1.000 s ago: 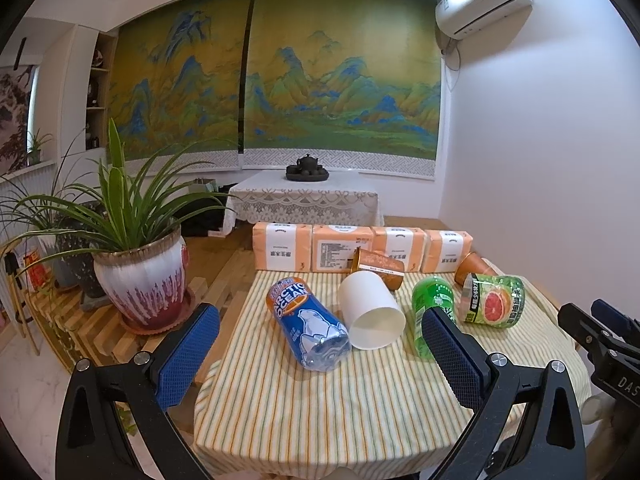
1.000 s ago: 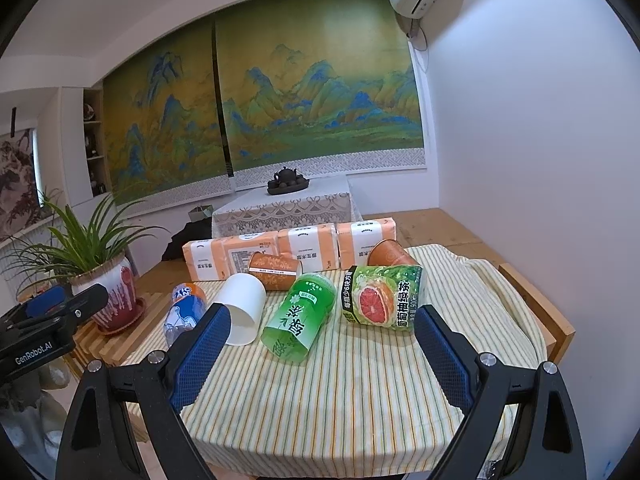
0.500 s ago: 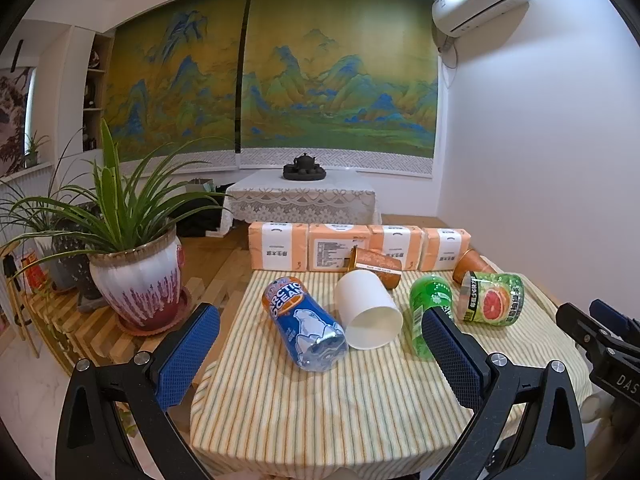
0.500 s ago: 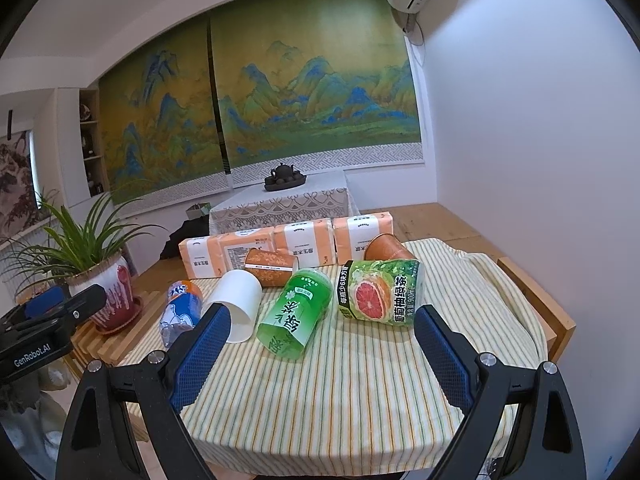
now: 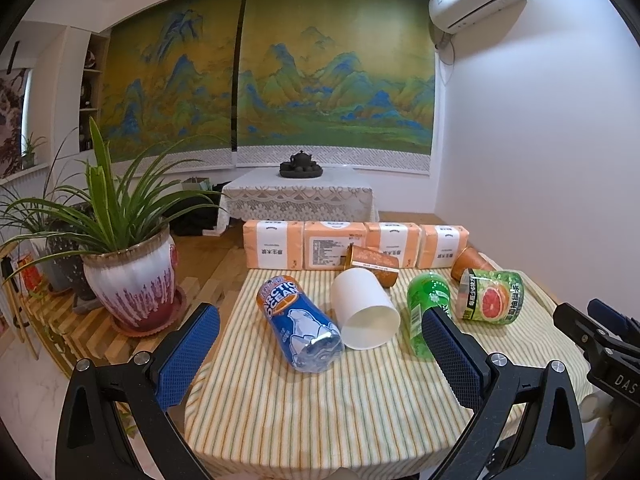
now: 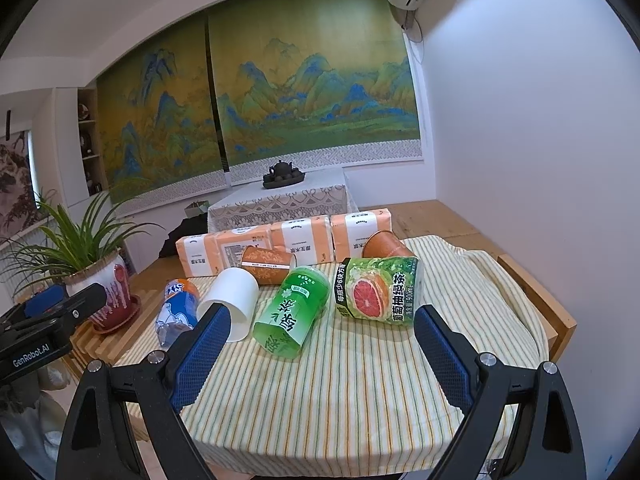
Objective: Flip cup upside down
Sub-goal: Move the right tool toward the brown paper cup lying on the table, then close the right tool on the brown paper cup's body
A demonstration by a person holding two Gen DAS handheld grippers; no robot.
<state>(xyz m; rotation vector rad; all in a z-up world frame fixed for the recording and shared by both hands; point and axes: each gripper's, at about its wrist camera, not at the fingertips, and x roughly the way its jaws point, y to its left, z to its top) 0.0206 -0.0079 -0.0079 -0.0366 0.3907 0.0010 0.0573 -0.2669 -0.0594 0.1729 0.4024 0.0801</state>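
1. The white cup (image 5: 366,309) lies on its side near the middle of the tabletop (image 5: 320,408), on the striped cloth, its open mouth turned toward the near edge and slightly right.
2. A blue bottle (image 5: 298,322) lies on its side just beside the cup, toward the left edge; whether they touch cannot be told.
3. A green bottle (image 5: 426,308) lies on its side on the cup's other side, toward the right edge.
4. A grapefruit-label bottle (image 6: 378,294) lies closer to the right edge, just beside the green bottle.
5. An orange cup (image 5: 372,264) lies on its side just behind the white cup, toward the far edge; a second orange cup (image 6: 386,245) lies behind the grapefruit-label bottle.
6. Four orange packs (image 5: 352,245) stand in a row along the far edge.
7. The left gripper (image 5: 320,352) hovers over the near edge, spread wide, holding nothing, with the white cup and blue bottle seen between its fingers.
8. The right gripper (image 6: 322,354) hovers over the near edge too, spread wide and holding nothing.
9. A potted plant (image 5: 128,276) stands on a wooden slat rack beyond the left edge.
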